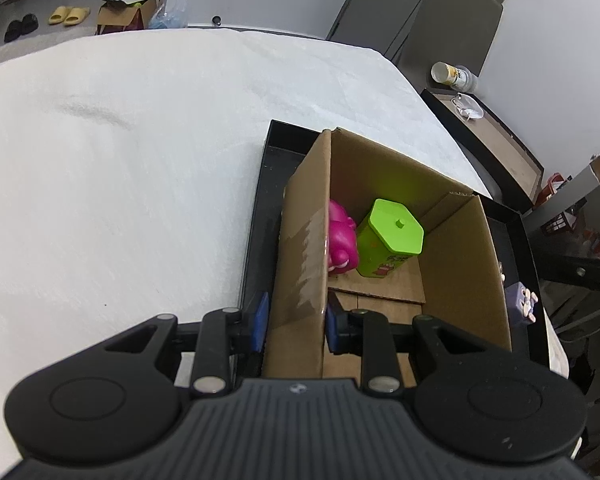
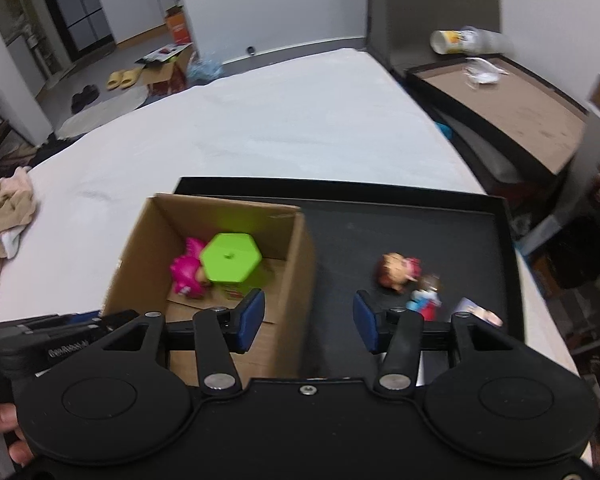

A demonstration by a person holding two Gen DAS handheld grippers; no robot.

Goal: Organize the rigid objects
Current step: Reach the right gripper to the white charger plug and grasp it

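Clamped on the near left wall of the cardboard box (image 1: 380, 184): left gripper (image 1: 294, 320), blue pads narrow, one outside the wall, one inside, steadying it on the black tray (image 1: 256, 200). Ahead of those tongs, at the far end inside the box, green hexagonal tin (image 1: 390, 236) upright, pink toy (image 1: 340, 240) touching it on the left. Right gripper (image 2: 309, 322) parted and empty, pitched steeply down, straddling the box's right wall. Ahead and to the right of its pads, loose on the tray: brown-haired figurine (image 2: 398, 270), small red-and-blue toy (image 2: 424, 300), pale toy (image 2: 480, 312) partly hidden. Judged mid-sort, between placements. Next: swing right, drop over the figurine, close, carry into the box.
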